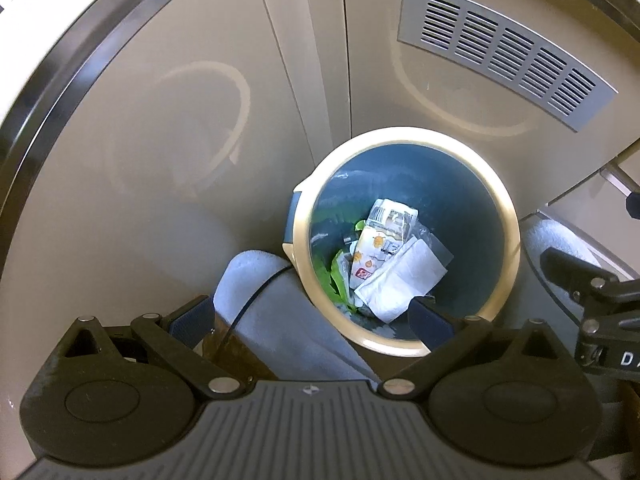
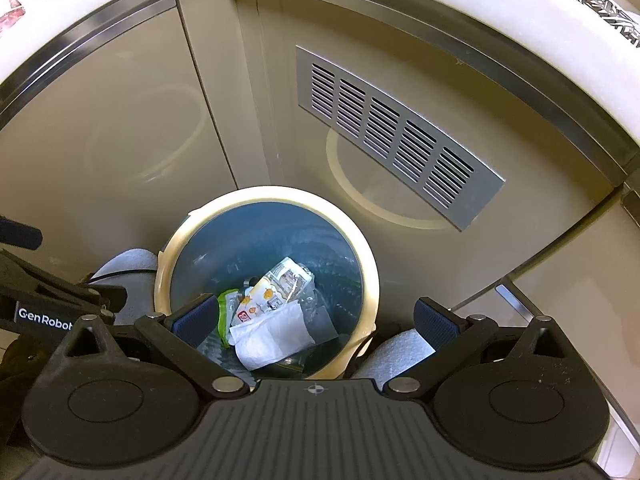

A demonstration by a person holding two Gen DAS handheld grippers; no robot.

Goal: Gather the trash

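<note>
A round trash bin with a cream rim (image 1: pixel 505 200) and dark blue inside stands on the floor against beige cabinet doors; it also shows in the right wrist view (image 2: pixel 362 254). Inside lie a white paper napkin (image 1: pixel 400 282) (image 2: pixel 272 338), a white and orange printed wrapper (image 1: pixel 374 250) (image 2: pixel 260 300), green packaging (image 1: pixel 338 278) (image 2: pixel 225 312) and clear plastic. My left gripper (image 1: pixel 310 320) is open and empty above the bin's near edge. My right gripper (image 2: pixel 316 320) is open and empty above the bin.
Beige cabinet doors with a metal vent grille (image 1: pixel 504 52) (image 2: pixel 394 140) stand behind the bin. Grey slippers or feet (image 1: pixel 280 320) (image 2: pixel 400 350) flank the bin. A pale countertop edge (image 2: pixel 480 12) runs above. The other gripper's body shows at each frame's side (image 1: pixel 600 300) (image 2: pixel 44 300).
</note>
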